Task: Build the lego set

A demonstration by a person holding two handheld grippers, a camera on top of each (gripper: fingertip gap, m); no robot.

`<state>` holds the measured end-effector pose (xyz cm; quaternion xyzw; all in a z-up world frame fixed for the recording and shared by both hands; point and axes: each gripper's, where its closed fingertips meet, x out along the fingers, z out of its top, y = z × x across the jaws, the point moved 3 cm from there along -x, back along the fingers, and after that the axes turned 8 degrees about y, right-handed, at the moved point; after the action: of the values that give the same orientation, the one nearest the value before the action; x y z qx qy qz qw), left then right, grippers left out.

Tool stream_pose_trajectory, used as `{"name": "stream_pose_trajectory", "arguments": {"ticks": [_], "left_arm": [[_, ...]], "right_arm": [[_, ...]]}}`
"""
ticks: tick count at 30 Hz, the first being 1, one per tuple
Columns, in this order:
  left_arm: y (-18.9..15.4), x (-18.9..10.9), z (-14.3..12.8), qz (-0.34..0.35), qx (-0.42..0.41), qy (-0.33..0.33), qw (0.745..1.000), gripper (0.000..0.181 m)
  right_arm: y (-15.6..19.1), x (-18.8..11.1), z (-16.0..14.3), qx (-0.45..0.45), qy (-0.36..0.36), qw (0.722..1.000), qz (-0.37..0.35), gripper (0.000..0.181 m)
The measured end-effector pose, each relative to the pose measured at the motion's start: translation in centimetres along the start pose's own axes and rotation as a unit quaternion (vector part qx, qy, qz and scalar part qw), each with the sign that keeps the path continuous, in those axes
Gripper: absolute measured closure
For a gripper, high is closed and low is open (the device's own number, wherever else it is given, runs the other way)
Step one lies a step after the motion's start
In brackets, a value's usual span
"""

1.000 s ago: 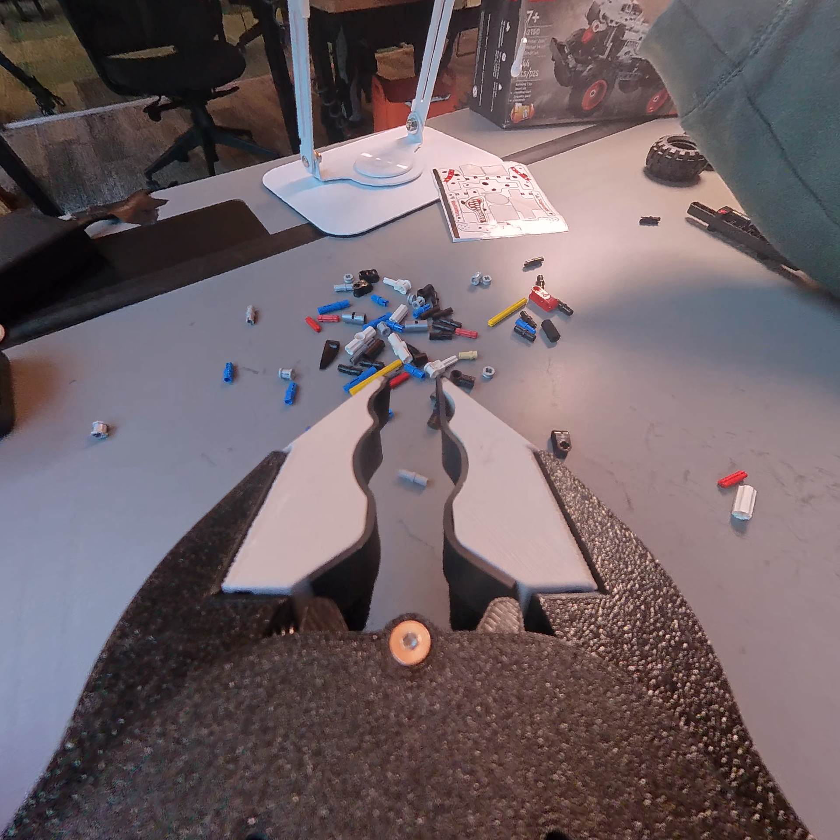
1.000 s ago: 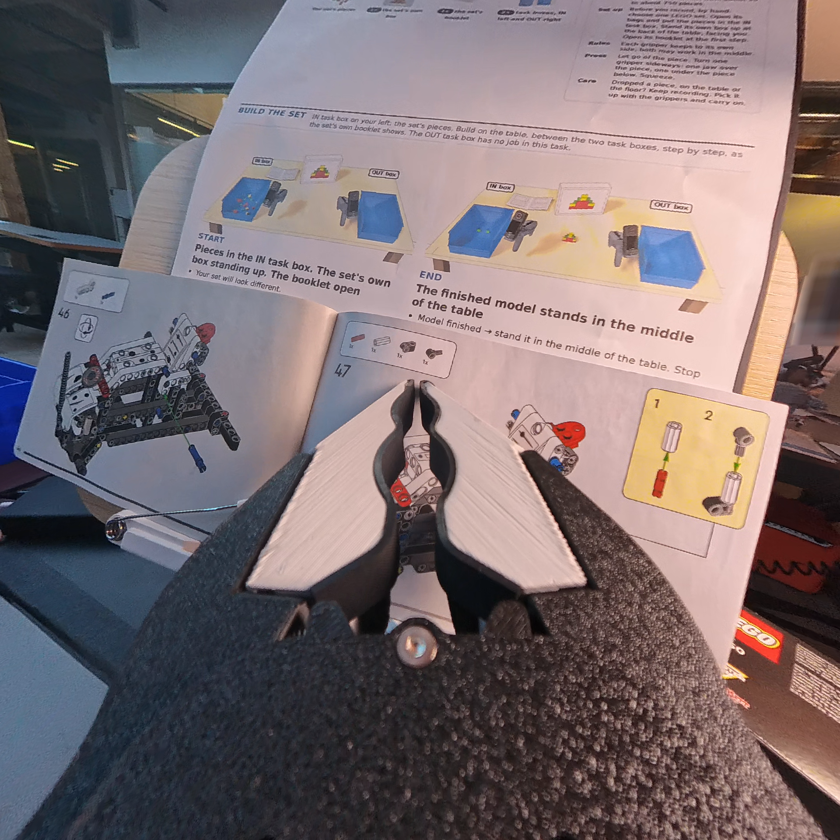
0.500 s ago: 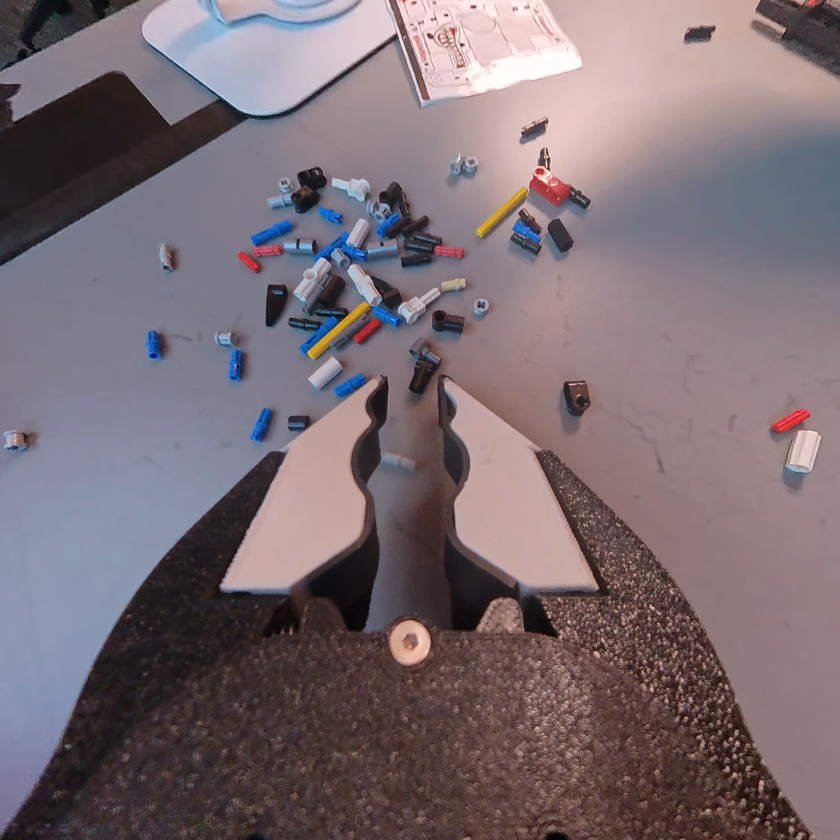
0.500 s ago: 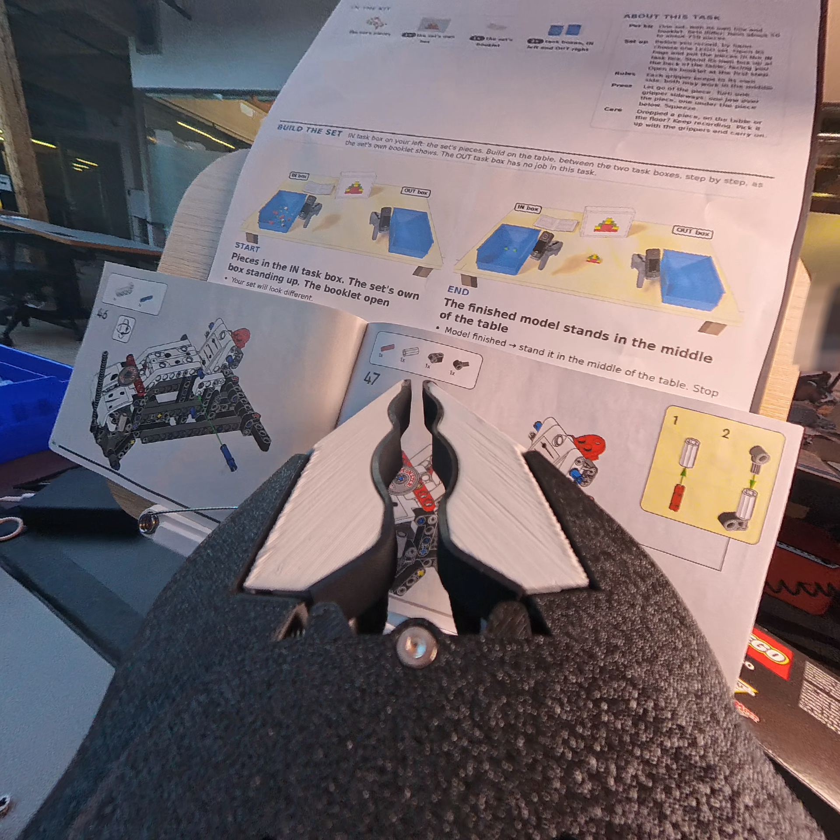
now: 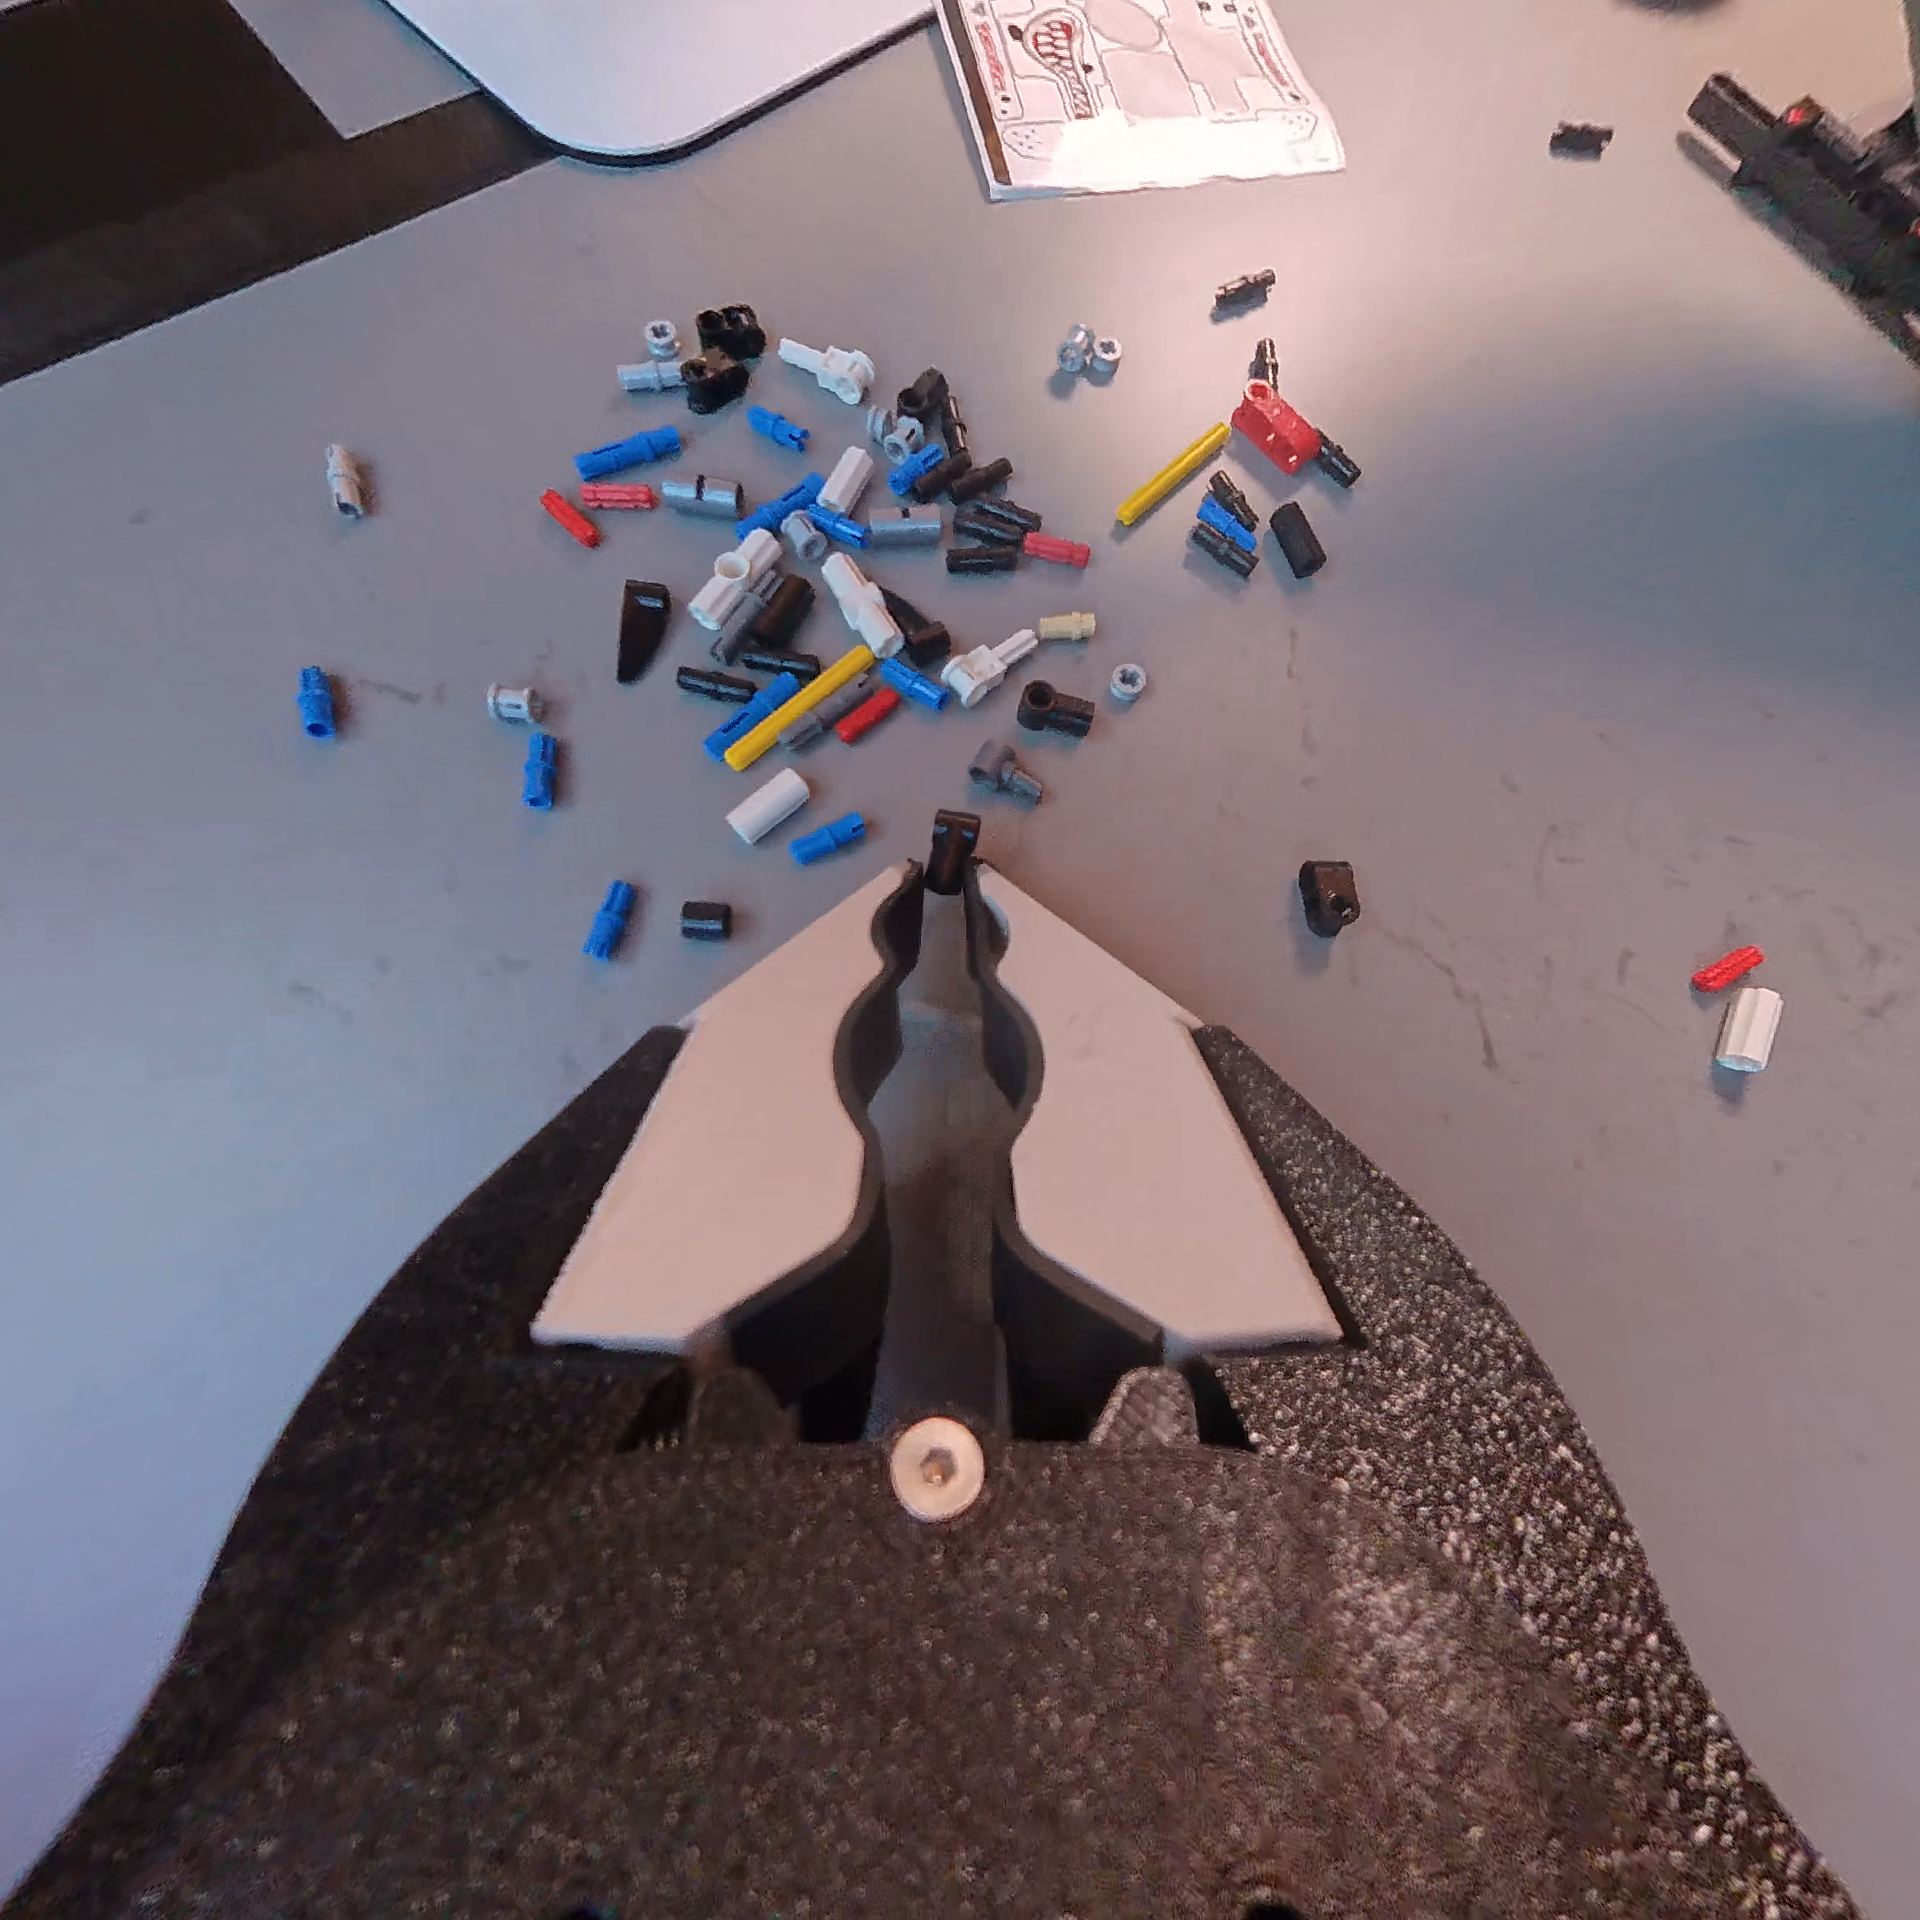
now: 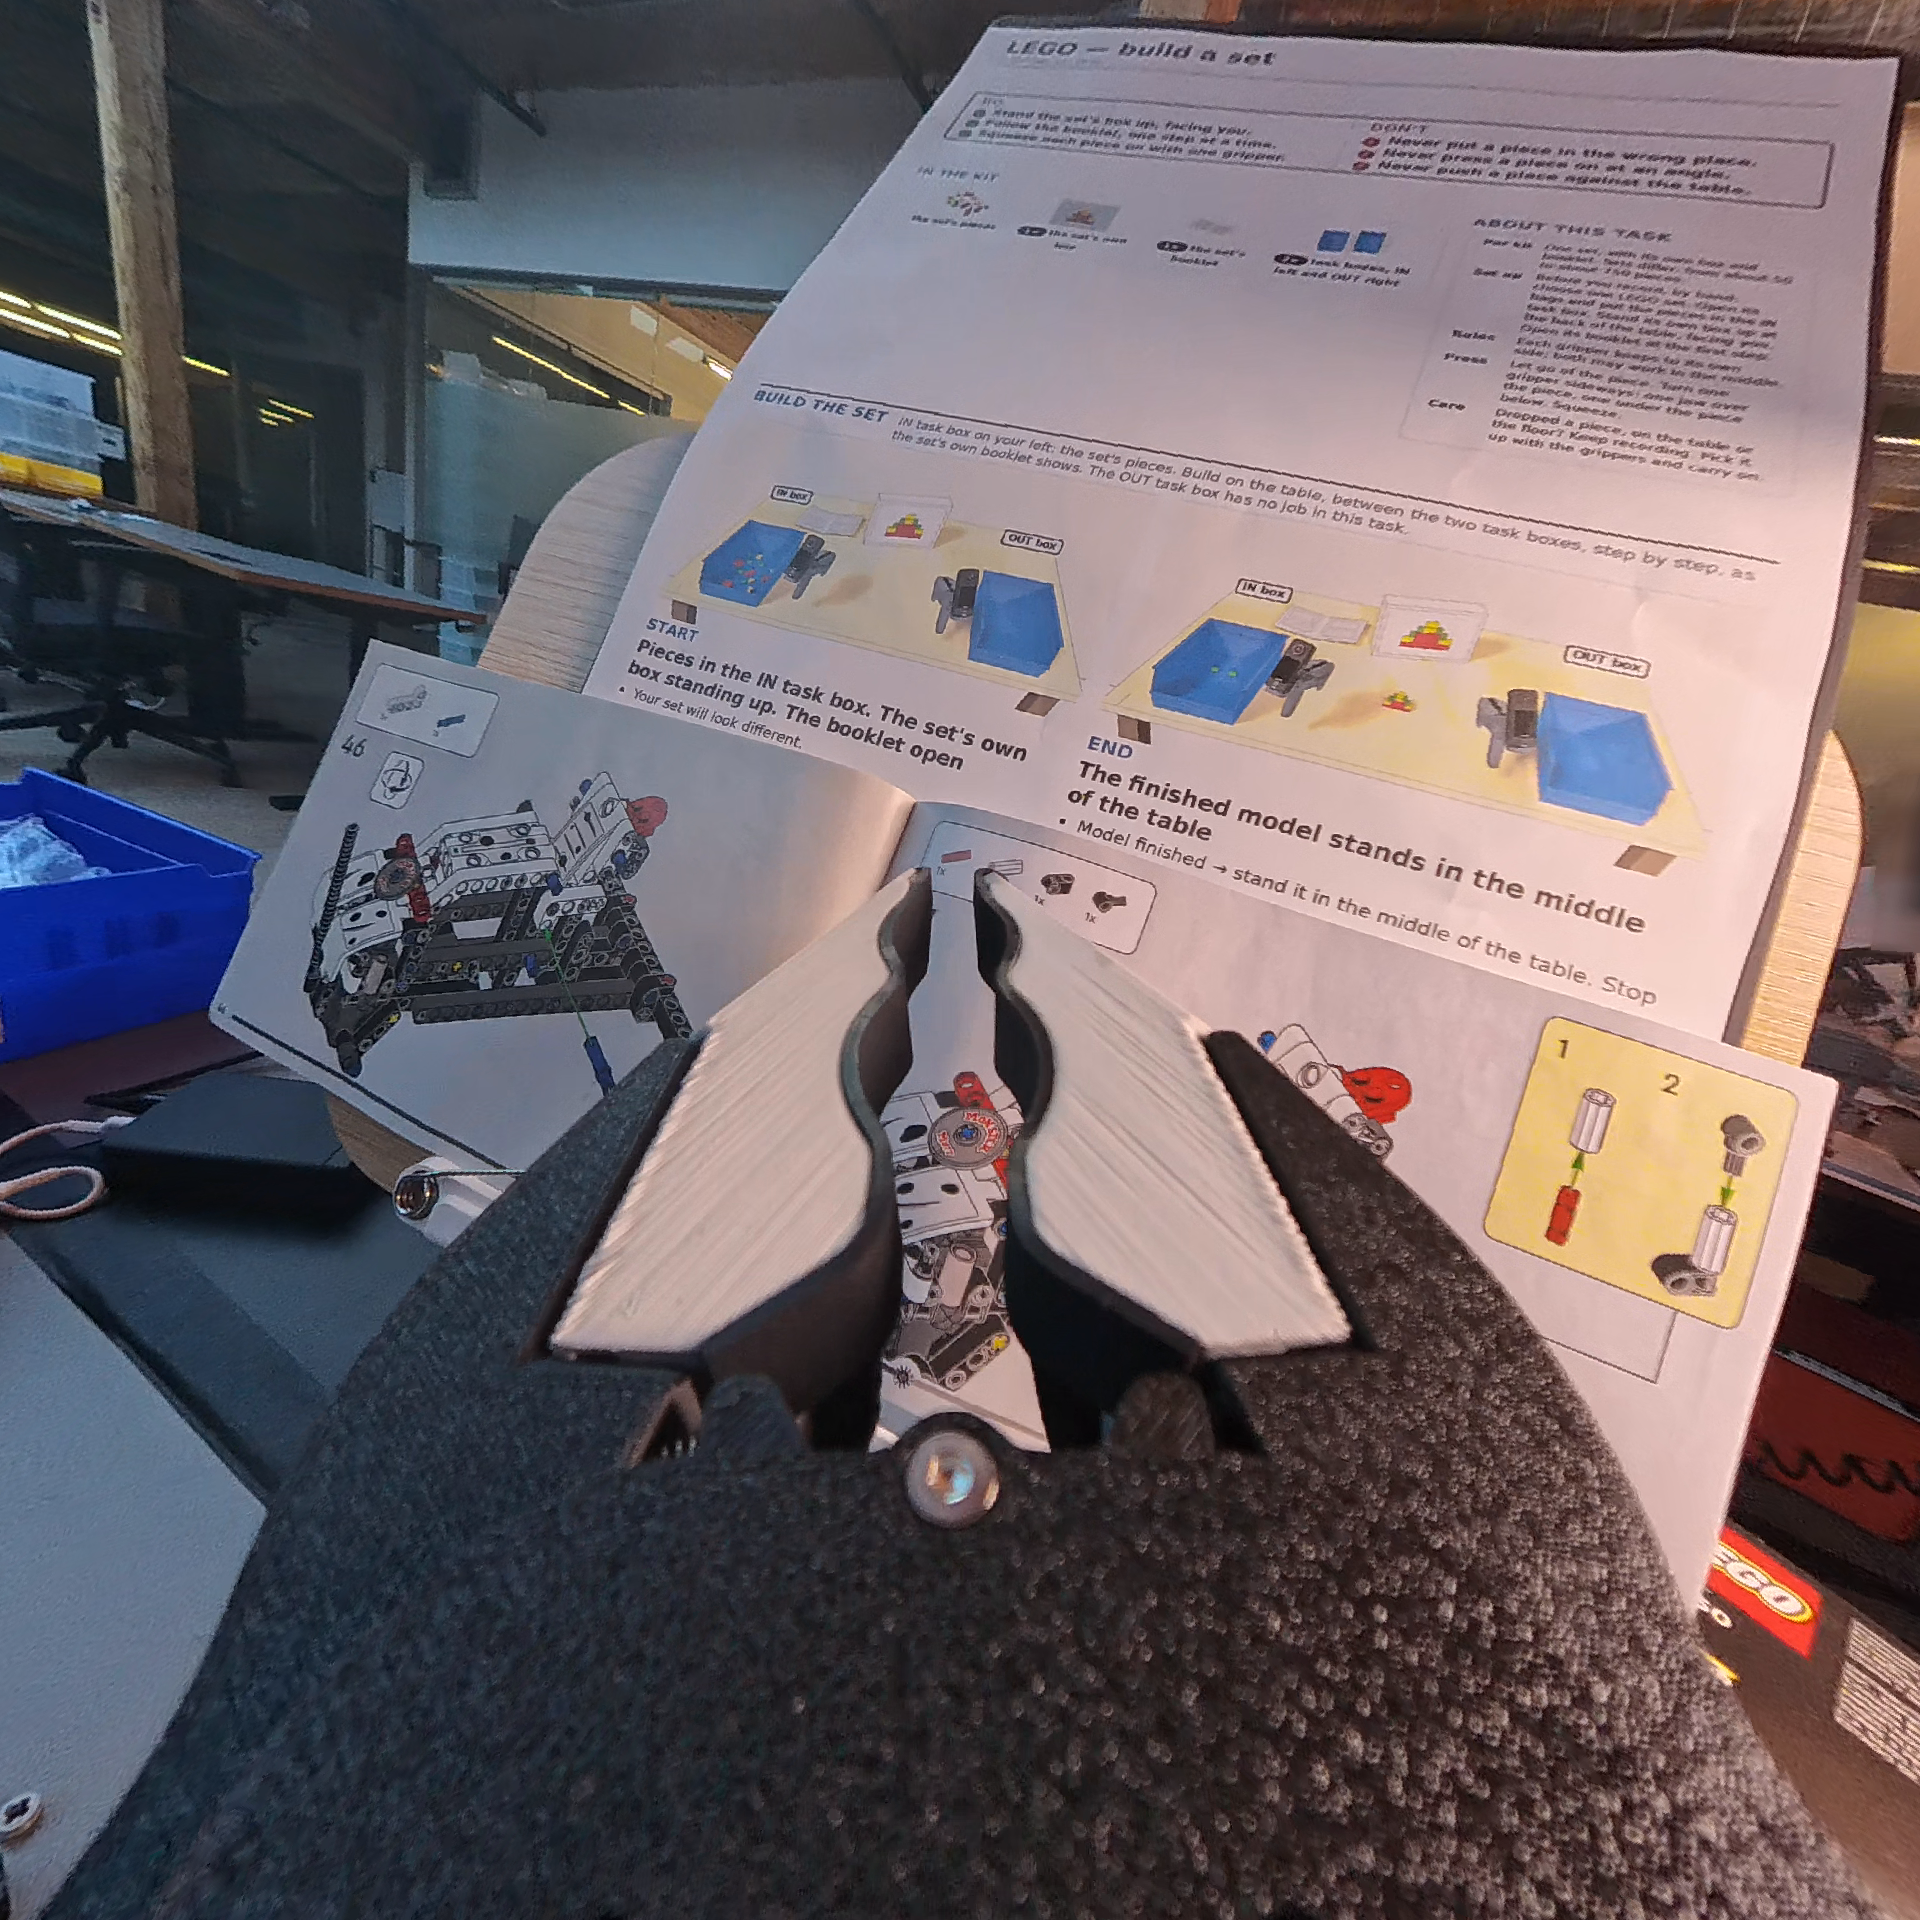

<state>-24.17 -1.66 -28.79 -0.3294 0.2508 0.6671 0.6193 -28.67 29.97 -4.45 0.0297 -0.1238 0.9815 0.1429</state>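
Note:
In the left wrist view, my left gripper [image 5: 943, 873] is low over the grey table [image 5: 1558, 675], shut on a small black connector piece [image 5: 954, 844] that sticks out past its tips. Just beyond lies a scatter of small loose pieces [image 5: 831, 582] in blue, black, white, red and yellow. A grey connector [image 5: 1003, 772] lies right ahead of the tips. In the right wrist view, my right gripper [image 6: 953, 883] is held up in front of the open build booklet [image 6: 520, 935]. Its jaws are parted by a narrow gap and empty.
A black piece [image 5: 1327, 896], a red pin [image 5: 1727, 968] and a white sleeve [image 5: 1749, 1029] lie to the right. A sticker sheet [image 5: 1143, 94], a white lamp base [image 5: 644, 62] and a black partial build [image 5: 1808, 177] sit at the back. A task sheet [image 6: 1299, 468], a blue bin [image 6: 104, 914] and the set box [image 6: 1818, 1662] surround the booklet. There is about 40 cm between the tips of the two grippers. The right gripper is farther from the red pin [image 5: 1727, 968], some 45 cm, than the left, some 15 cm.
My left gripper dropped forward to the near edge of the pile and closed on the black connector. My right gripper shifted a little and its tips parted slightly.

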Motion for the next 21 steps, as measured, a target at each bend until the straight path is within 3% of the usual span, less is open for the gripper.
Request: {"name": "stream_pose_trajectory", "arguments": {"ticks": [6, 16, 21], "left_arm": [[0.5, -0.6, 0.0, 0.001, -0.019, -0.012, 1.000, 0.174], [-1.5, 1.0, 0.3, 0.023, 0.070, 0.011, 0.997, 0.167], [-1.2, 0.4, 0.6, 0.021, 0.053, -0.014, 0.998, 0.162]], "right_arm": [[-0.2, 0.0, -0.1, 0.004, 0.001, 1.000, 0.000, 0.173], [-0.9, 0.0, -0.5, 0.012, 0.011, 1.000, -0.015, 0.171], [-1.8, 0.0, -0.8, 0.022, 0.017, 0.999, -0.028, 0.170]]}}
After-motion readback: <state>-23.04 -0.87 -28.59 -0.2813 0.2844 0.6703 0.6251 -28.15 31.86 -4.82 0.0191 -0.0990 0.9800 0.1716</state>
